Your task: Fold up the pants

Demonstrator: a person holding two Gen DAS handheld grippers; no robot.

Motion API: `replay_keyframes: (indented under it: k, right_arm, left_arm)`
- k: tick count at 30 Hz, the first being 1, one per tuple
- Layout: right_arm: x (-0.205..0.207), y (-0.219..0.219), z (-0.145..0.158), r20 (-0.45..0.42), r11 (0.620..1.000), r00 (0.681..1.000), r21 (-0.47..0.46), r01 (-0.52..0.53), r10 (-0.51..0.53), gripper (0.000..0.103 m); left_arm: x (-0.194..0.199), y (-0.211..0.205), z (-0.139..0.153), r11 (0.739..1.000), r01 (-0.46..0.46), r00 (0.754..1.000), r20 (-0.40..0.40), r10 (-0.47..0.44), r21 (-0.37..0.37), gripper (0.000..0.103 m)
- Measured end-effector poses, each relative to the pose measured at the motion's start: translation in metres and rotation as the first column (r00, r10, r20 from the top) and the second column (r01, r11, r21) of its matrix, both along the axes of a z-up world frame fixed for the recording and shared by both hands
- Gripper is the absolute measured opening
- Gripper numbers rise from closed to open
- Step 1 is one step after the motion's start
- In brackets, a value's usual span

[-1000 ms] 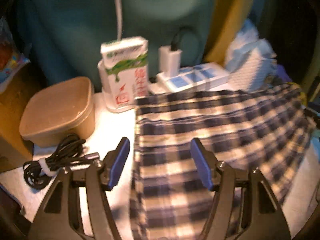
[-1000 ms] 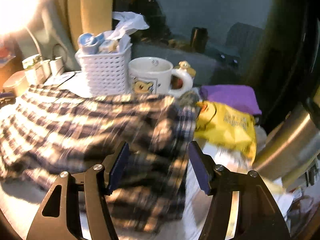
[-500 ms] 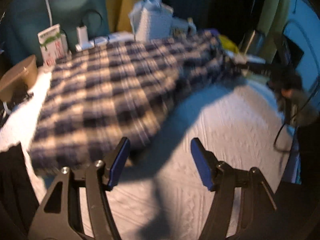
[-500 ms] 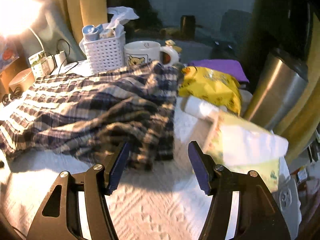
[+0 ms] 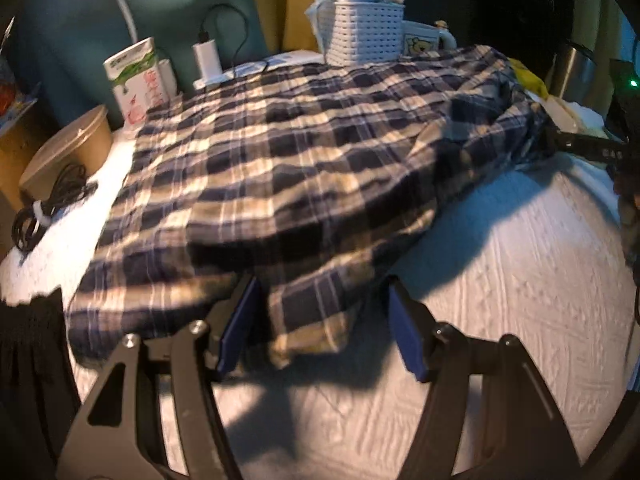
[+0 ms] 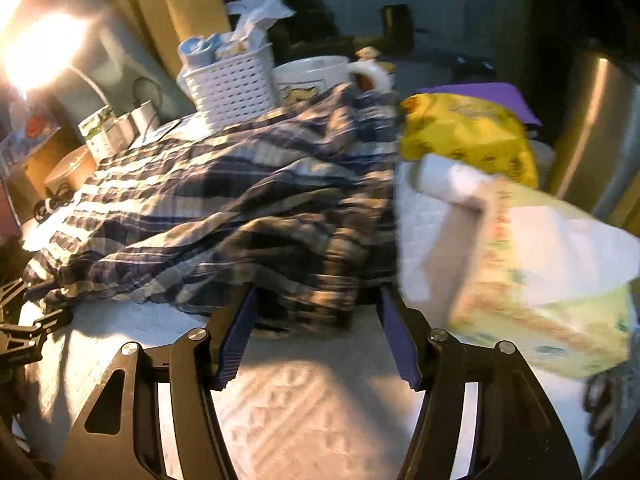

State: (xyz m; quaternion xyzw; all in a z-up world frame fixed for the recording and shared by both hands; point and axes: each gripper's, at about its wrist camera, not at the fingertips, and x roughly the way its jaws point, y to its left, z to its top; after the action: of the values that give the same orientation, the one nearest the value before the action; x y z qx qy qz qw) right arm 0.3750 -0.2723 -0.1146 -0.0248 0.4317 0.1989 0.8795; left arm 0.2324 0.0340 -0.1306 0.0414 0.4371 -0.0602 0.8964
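The dark blue and cream plaid pants lie spread and rumpled on a white textured cloth. My left gripper is open at their near edge, and a loose corner of the fabric lies between its blue pads without being pressed. My right gripper is at the bunched right end of the pants. Its jaws are closing with the fabric edge between them, and the pads do not press on it. Each gripper also shows at the edge of the other's view: right gripper, left gripper.
Behind the pants stand a white basket, a mug, a milk carton, a charger and a brown tub with a coiled cable. A yellow bag, a tissue pack and a steel tumbler crowd the right.
The left gripper swung from the pants' far left edge to their near corner. The right gripper dropped closer to the bunched right end and its jaws narrowed a little.
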Motion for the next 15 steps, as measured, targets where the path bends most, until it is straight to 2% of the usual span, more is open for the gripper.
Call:
replay_keyframes:
  k: [1,2,3,4,5,6,9,15]
  right_arm:
    - [0.001,0.004,-0.002,0.003,1.0,1.0,-0.004,-0.008,0.008,0.022]
    - [0.002,0.008,-0.005,0.001,1.0,1.0,-0.011,-0.009,0.009,0.022]
    - [0.004,0.009,-0.004,0.002,1.0,1.0,-0.012,-0.006,0.006,0.02]
    - [0.003,0.008,-0.001,0.014,1.0,1.0,-0.002,-0.011,0.011,0.016]
    - [0.002,0.007,0.002,0.022,1.0,1.0,-0.002,-0.015,0.015,0.016]
    - [0.0,0.007,0.005,0.03,1.0,0.999,-0.007,-0.021,0.021,0.014]
    - [-0.007,0.004,0.018,0.06,0.999,0.998,-0.028,-0.033,0.035,0.013]
    - [-0.031,-0.005,0.047,0.11,0.996,0.991,-0.054,-0.064,0.07,0.012]
  left_arm:
    - [0.002,0.001,0.0,1.0,0.013,1.0,0.0,-0.013,-0.01,0.064]
    - [0.006,0.003,0.0,1.0,0.021,1.0,-0.003,-0.021,-0.024,0.061]
    - [0.007,0.004,0.0,0.999,0.03,1.0,-0.002,-0.03,-0.032,0.046]
    - [0.007,0.004,0.002,0.999,0.034,0.999,0.0,-0.034,-0.03,0.038]
    - [0.006,0.004,0.003,0.999,0.041,0.999,-0.005,-0.042,-0.026,0.025]
    - [0.005,0.004,0.004,0.999,0.049,0.999,-0.012,-0.049,-0.021,0.019]
    - [-0.003,0.009,0.01,0.997,0.061,0.997,-0.034,-0.063,-0.055,0.013]
    - [-0.026,0.026,0.028,0.993,0.066,0.997,-0.036,-0.069,-0.098,0.012]
